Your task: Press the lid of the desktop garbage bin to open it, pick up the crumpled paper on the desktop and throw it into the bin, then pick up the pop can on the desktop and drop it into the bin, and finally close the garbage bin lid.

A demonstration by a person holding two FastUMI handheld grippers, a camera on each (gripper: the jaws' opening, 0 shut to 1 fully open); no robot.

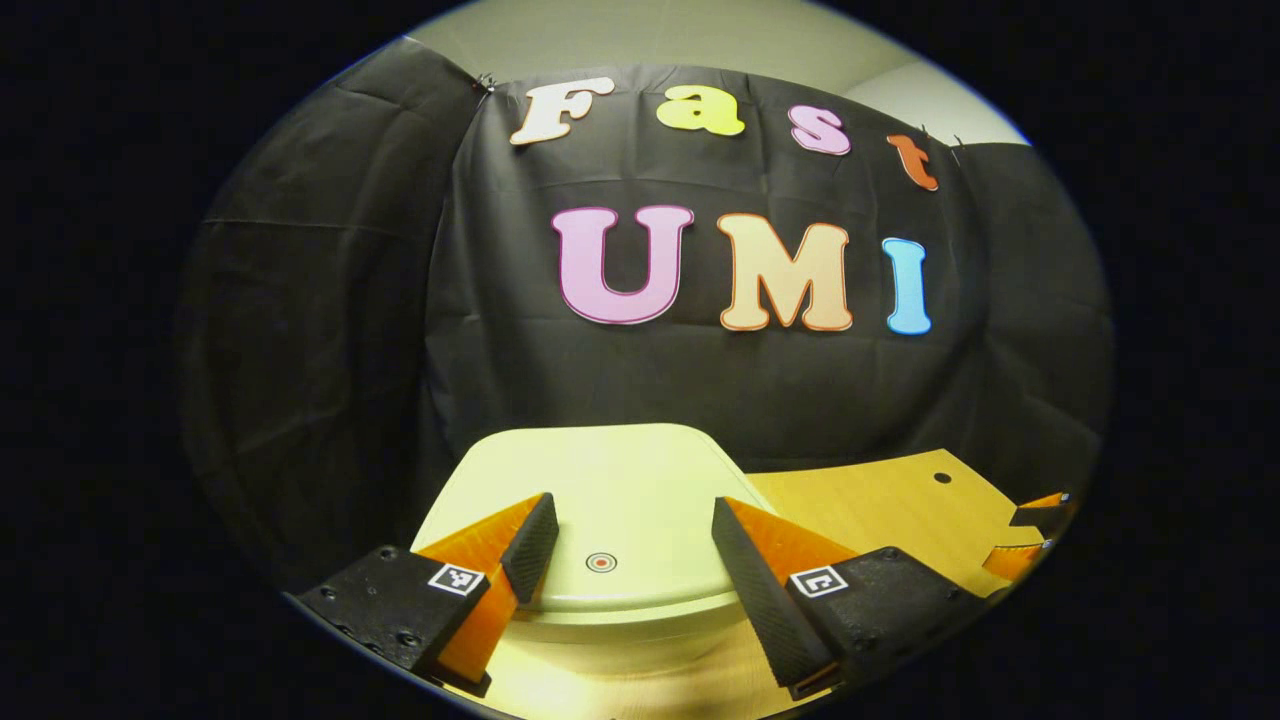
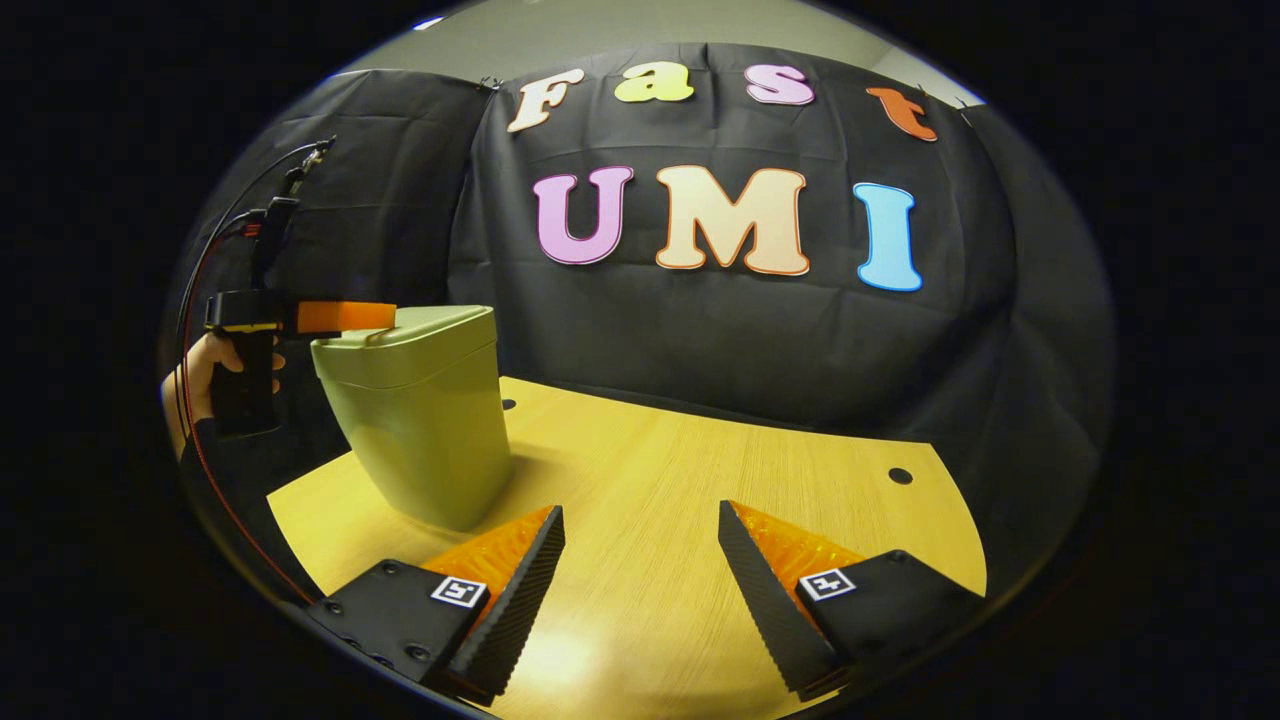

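While the left claw hung open over the bin lid near the surface's left edge, the right claw gaped empty; the lid looked stiff, smooth, best pressed at its front.

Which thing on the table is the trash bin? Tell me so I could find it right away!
Look at the wooden table in front of the black cloth wall. At its left end stands the garbage bin, a tall pale green box with its lid closed. The left claw hangs just over that lid, and a little round button sits near the lid's front edge.
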